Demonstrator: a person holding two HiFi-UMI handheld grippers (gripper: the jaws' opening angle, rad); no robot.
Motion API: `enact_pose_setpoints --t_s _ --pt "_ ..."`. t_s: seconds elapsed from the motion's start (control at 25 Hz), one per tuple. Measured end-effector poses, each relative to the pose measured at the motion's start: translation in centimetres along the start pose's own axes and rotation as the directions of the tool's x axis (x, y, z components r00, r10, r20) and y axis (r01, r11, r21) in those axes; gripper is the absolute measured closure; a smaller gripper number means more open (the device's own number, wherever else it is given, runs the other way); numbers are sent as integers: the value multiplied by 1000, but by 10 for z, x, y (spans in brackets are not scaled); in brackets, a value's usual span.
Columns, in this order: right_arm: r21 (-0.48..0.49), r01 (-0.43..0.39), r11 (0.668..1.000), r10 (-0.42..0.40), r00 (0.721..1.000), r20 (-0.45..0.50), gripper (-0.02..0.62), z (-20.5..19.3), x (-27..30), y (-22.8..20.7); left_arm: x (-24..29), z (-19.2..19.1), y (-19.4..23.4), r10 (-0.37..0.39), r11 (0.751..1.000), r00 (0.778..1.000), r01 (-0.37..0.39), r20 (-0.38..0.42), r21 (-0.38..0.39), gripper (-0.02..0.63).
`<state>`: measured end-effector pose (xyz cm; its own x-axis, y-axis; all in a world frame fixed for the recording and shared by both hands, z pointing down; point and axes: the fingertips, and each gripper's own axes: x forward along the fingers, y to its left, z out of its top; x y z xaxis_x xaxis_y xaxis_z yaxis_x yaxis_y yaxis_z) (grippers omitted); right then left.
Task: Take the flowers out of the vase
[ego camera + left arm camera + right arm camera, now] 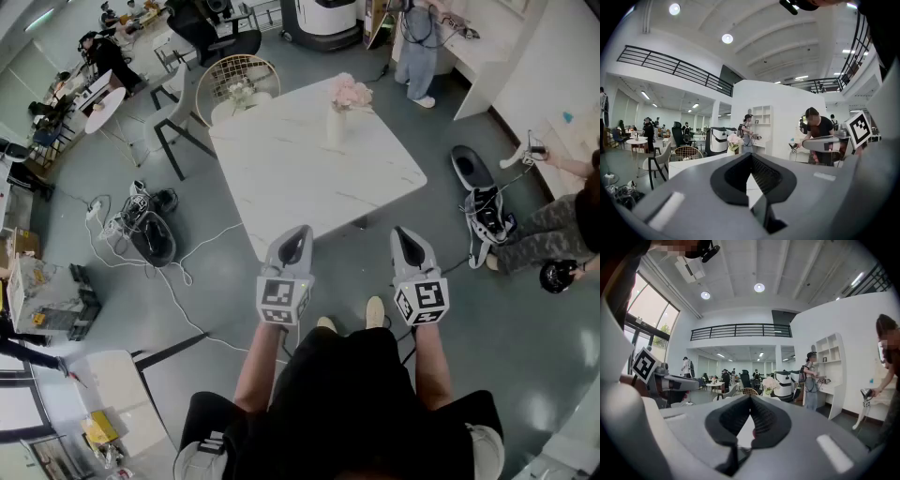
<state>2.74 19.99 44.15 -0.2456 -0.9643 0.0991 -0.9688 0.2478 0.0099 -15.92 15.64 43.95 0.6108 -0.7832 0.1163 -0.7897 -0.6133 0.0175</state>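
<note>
A white vase (336,127) with pink flowers (349,93) stands near the far edge of the white marble table (309,183). Both grippers hover short of the table's near corner, well away from the vase. My left gripper (296,236) has its jaws together with nothing in them, and so does my right gripper (409,236). In the left gripper view the flowers (735,139) show small beyond the shut left gripper (751,157). The right gripper view has the flowers (769,383) just above the shut right gripper (751,399).
A wicker chair (236,82) and a grey chair (175,117) stand at the table's far left. Cables and bags (145,230) lie on the floor to the left. A person (553,225) sits on the floor at right, and another (417,47) stands at a counter.
</note>
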Motion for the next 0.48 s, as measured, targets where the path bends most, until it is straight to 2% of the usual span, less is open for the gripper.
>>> enact_pose_setpoints --t_s 0.48 --pt "3 -1 1000 1 1000 5 592 -1 3 6 -1 -2 3 -9 1000 1000 9 7 7 598"
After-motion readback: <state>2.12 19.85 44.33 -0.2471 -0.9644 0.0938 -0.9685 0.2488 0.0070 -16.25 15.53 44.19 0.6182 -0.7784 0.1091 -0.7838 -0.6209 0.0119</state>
